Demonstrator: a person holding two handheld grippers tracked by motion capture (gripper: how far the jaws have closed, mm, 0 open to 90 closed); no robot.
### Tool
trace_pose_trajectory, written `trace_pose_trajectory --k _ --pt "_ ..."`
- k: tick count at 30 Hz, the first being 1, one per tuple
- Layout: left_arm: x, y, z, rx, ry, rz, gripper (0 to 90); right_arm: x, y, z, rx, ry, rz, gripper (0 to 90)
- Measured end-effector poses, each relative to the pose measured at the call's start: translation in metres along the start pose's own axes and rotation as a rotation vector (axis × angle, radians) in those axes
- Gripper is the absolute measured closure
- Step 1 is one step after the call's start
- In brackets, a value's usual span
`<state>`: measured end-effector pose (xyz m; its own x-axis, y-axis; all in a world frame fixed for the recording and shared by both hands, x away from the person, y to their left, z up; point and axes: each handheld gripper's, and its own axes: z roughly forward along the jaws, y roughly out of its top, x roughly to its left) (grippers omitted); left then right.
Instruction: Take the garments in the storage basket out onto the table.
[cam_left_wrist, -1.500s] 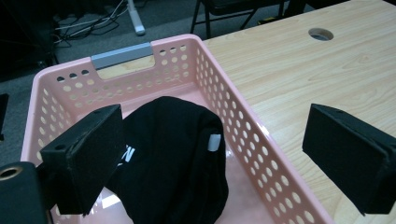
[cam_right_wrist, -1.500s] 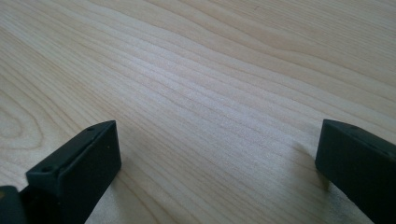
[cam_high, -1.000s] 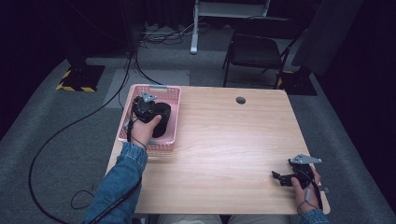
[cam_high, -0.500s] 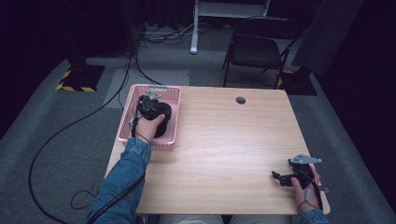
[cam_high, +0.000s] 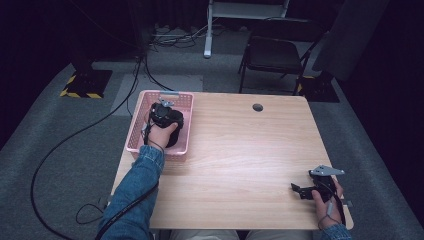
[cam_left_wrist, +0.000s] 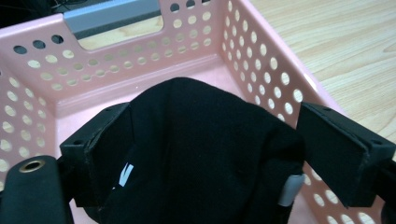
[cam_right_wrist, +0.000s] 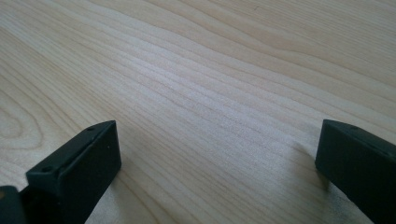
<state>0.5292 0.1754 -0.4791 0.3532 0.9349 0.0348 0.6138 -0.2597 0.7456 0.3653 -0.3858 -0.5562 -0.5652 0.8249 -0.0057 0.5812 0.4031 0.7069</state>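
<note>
From the high view, the left hand-held gripper (cam_high: 165, 116) sits down inside the pink basket (cam_high: 137, 127) at the worktop's (cam_high: 240, 150) far left corner, and the dark mass beneath it is hard to read. The left gripper view fills that in: a black cloth (cam_left_wrist: 196, 154) bunched between the jaws, which stand wide apart, the left jaw against the fabric, the right one just beside it. Whether they actually pinch it, I cannot tell. The cloth is matte, softly folded, with a small white tag low at its left, lying on the perforated basket's floor. Over at the near right corner, the right hand-held gripper (cam_high: 311, 189) rests low on the wood, jaws spread wide over bare grain.
</note>
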Motion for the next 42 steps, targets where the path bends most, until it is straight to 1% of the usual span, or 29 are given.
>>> trace_pose_trajectory --k 7,15,20,23,28,31,34,40,42 --pt "0.003 -0.002 0.008 0.019 -0.008 -0.014 12.5 0.0 0.0 0.0 0.0 0.0 0.0 0.2" --pt "0.002 -0.009 0.02 0.06 -0.022 -0.02 12.5 0.0 0.0 0.0 0.0 0.0 0.0 0.2" --pt "0.001 -0.013 0.025 0.093 -0.025 -0.01 13.4 0.0 0.0 0.0 0.0 0.0 0.0 0.1" --pt "0.001 -0.015 0.027 0.106 -0.025 0.001 17.3 0.0 0.0 0.0 0.0 0.0 0.0 0.2" --pt "-0.001 -0.015 0.026 0.119 -0.015 0.039 29.8 0.0 0.0 0.0 0.0 0.0 0.0 0.2" --pt "0.001 -0.016 0.025 0.116 -0.018 0.024 36.3 0.0 0.0 0.0 0.0 0.0 0.0 0.1" --pt "0.002 -0.016 0.025 0.118 -0.022 0.018 38.7 0.0 0.0 0.0 0.0 0.0 0.0 0.1" --pt "0.001 -0.015 0.024 0.127 -0.021 0.023 40.4 0.0 0.0 0.0 0.0 0.0 0.0 0.2" --pt "0.002 -0.015 0.024 0.12 -0.02 0.017 40.8 0.0 0.0 0.0 0.0 0.0 0.0 0.1"
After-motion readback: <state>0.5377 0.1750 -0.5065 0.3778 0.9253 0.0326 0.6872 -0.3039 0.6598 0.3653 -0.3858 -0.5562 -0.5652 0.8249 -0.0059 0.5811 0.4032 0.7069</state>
